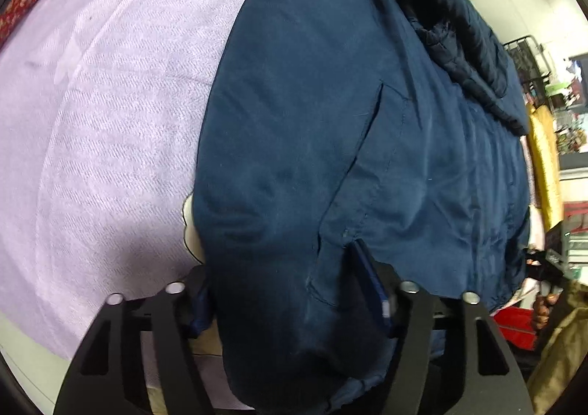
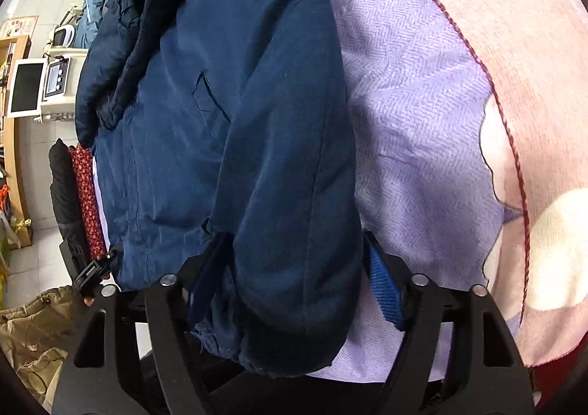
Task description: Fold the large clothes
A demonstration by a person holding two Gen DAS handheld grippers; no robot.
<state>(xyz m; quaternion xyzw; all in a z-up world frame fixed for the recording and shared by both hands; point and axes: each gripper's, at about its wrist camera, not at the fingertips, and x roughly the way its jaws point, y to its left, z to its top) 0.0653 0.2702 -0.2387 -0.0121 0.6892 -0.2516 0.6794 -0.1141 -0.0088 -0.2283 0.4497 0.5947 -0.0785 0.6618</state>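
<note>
A: How was the light?

B: Even indoor light, fairly bright. The lilac blanket (image 1: 110, 128) looked washed out at the left of the left wrist view, and a soft shadow fell by the navy jacket (image 1: 312, 121) at lower left.

A: And sharpness?

B: Slightly soft throughout. Fisheye bending curved everything toward the dark corners; the background shelves (image 2: 14, 113) at the far left of the right wrist view were small and warped.
</note>
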